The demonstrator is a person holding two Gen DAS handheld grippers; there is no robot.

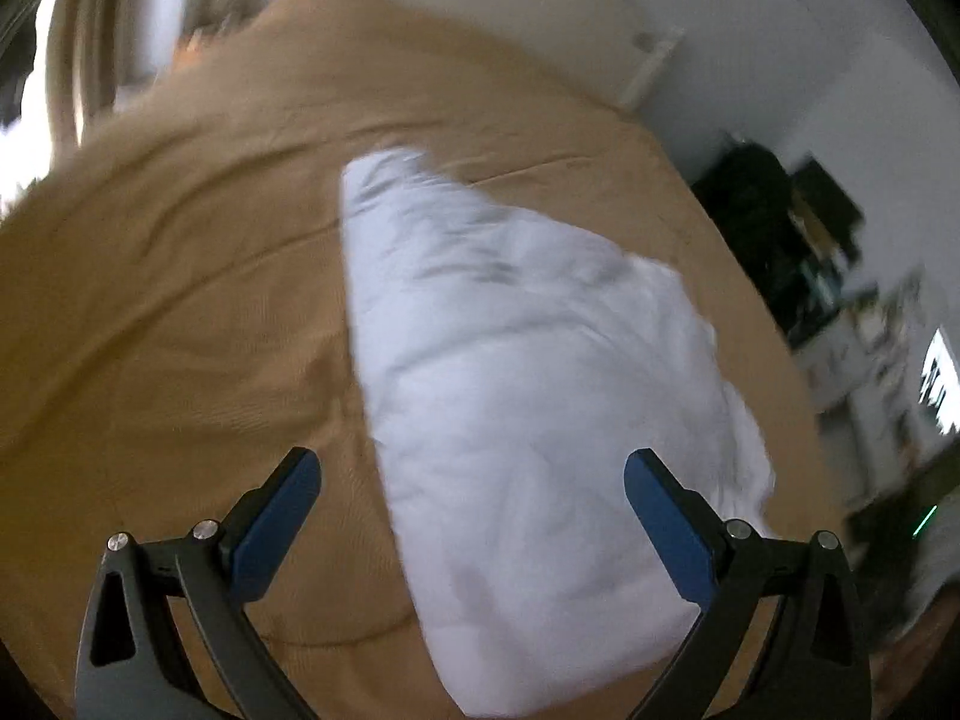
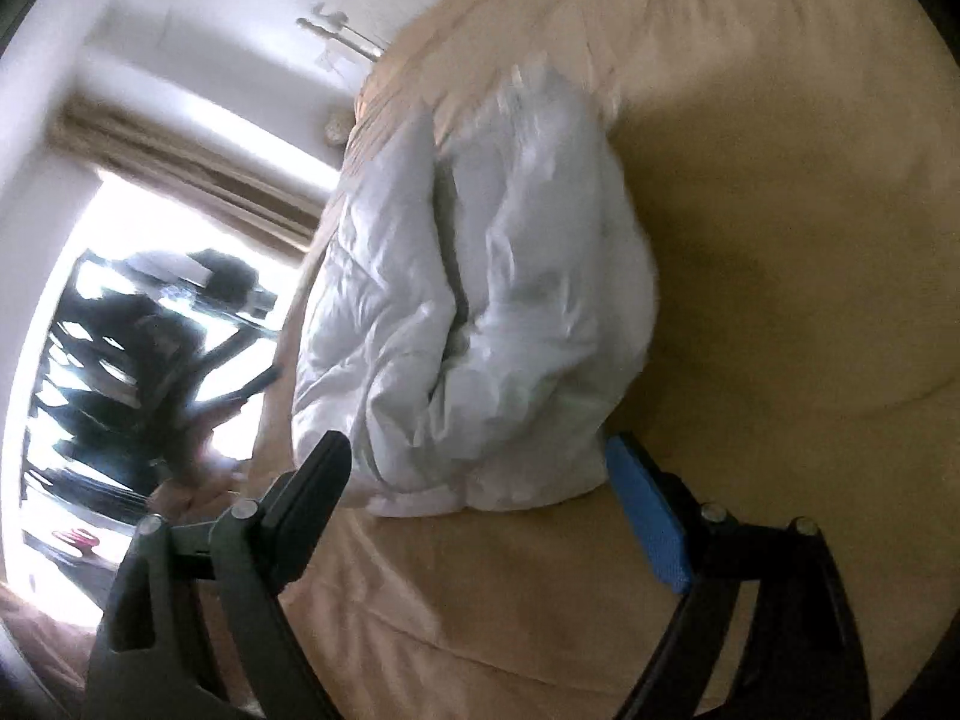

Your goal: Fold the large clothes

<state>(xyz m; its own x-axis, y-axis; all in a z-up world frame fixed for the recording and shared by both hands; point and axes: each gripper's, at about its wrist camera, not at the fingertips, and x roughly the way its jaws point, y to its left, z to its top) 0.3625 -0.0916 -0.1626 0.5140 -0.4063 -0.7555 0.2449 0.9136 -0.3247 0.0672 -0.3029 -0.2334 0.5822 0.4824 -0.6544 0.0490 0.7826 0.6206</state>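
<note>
A white puffy garment (image 1: 528, 396) lies folded into a long bundle on the tan bed cover (image 1: 180, 312). My left gripper (image 1: 474, 468) is open and empty, hovering above the near end of the bundle. In the right wrist view the same garment (image 2: 480, 312) shows as a thick folded stack with a dark seam down its middle. My right gripper (image 2: 480, 450) is open and empty, its jaws standing either side of the bundle's near end without gripping it.
The tan bed cover (image 2: 780, 240) fills most of both views. A white wall and headboard (image 1: 540, 12) lie beyond. Dark furniture and shelves (image 1: 780, 228) stand to the right of the bed. A bright window with a curtain (image 2: 150, 192) is at the left.
</note>
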